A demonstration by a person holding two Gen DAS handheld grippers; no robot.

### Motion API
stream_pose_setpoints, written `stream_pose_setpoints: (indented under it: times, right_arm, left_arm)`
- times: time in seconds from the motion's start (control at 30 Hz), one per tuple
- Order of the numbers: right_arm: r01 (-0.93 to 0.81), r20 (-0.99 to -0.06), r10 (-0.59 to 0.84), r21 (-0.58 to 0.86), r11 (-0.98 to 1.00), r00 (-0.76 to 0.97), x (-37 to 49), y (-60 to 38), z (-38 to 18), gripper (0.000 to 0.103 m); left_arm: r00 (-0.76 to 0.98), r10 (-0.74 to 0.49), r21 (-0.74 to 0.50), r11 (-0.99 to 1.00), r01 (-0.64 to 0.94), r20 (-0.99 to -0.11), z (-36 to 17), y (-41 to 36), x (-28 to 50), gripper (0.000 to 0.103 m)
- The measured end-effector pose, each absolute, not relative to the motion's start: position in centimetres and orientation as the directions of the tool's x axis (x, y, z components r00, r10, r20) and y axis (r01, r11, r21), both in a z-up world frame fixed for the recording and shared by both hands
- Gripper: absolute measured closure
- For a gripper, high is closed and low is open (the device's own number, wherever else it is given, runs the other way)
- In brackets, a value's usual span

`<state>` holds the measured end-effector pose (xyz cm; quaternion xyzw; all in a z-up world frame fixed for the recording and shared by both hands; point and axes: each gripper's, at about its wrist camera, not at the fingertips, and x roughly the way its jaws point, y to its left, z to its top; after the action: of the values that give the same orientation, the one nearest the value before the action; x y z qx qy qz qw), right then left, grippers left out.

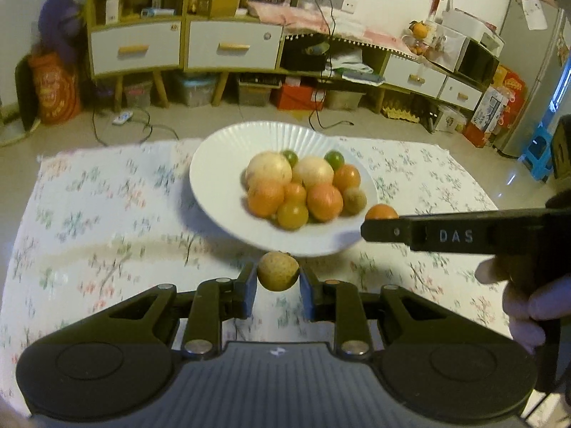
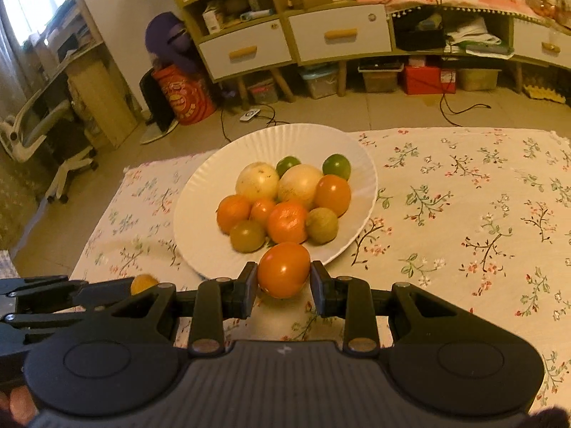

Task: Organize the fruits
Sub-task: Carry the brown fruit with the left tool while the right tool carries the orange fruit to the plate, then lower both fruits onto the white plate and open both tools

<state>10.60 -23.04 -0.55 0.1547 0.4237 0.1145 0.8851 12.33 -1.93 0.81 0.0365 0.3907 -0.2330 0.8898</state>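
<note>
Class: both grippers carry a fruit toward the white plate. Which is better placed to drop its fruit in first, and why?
Probably right: the right gripper holds its orange fruit at the white plate rim; the left gripper with its tan fruit sits just short.

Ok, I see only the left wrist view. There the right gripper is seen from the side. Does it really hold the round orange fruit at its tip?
Observer: Yes. In the right wrist view the right gripper is shut on the round orange fruit, with one finger on each side.
Operator: Is its skin damaged?
Observer: No damage shows. The side facing the camera is smooth and glossy.
Operator: What stands far left of the white ribbed plate?
Observer: A white office chair stands on the floor there.
</note>
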Motion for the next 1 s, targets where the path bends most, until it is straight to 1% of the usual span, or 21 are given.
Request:
stream_pose_setpoints:
  times: [0.23, 0.5, 1.0]
  right_arm:
    - [-0.083, -0.698, 0.343, 0.378, 0.922, 0.629, 11.4, -23.2, -0.8, 0.075]
    - [-0.102, -0.701, 0.348, 0.367, 0.924, 0.622, 12.0, -22.9, -1.5, 0.075]
    - [-0.114, -0.701, 0.335, 0.343, 0.932, 0.63, 12.3, -22.8, -2.1, 0.075]
  left_arm:
    - [0.611, -0.38, -0.095, 0.89, 0.445, -0.695, 0.2, -3.5, 15.0, 0.086]
    - [0.605, -0.351, -0.039, 0.884, 0.466, -0.715, -1.1, -4.8, 16.5, 0.086]
    - [0.603, -0.348, -0.036, 0.883, 0.468, -0.718, -1.7, -5.0, 17.0, 0.086]
